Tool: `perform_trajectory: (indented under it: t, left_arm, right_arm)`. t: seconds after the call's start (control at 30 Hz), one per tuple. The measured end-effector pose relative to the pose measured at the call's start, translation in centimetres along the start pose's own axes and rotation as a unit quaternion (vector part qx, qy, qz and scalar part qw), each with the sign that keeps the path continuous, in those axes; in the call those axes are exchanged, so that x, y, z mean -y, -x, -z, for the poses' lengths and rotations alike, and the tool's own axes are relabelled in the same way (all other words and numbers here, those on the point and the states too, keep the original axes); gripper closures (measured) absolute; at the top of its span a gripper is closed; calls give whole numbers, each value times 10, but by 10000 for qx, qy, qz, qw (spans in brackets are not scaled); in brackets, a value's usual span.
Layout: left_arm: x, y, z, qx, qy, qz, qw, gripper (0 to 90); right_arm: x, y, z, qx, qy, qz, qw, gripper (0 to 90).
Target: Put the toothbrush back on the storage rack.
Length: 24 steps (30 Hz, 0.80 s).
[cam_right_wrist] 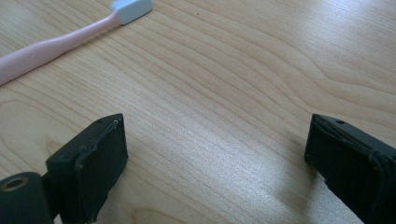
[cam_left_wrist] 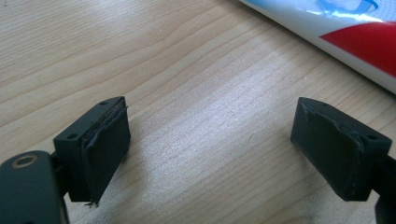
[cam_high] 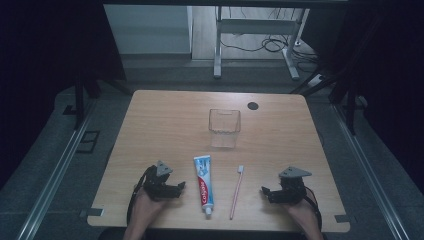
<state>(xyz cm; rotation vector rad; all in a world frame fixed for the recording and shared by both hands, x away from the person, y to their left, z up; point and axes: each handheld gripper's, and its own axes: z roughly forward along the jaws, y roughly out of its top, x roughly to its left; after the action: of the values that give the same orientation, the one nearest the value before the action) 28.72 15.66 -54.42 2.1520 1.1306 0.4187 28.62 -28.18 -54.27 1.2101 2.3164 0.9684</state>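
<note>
Resting on pale wood-grain table (cam_high: 160,120): left gripper (cam_high: 181,188) and right gripper (cam_high: 265,192), jaws of both standing wide apart, gripping nothing, black pads frayed at edges. Lying flat between them: white-red-blue Colgate toothpaste tube (cam_high: 203,184), cap toward near edge, and slim pink toothbrush (cam_high: 236,192), white head pointing away. Standing upright farther back: clear ribbed plastic cup (cam_high: 224,127). Blocking neither path.
</note>
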Motion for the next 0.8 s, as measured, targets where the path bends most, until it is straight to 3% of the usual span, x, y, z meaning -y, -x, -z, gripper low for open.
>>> perform_trajectory:
  t: [0.5,0.8]
  left_arm:
    - [1,0,0,-26,43,60,10000,136]
    - [1,0,0,-27,43,58,10000,136]
  right_arm:
    - [1,-1,1,26,17,-19,10000,63]
    - [-1,0,4,-41,-26,35,10000,153]
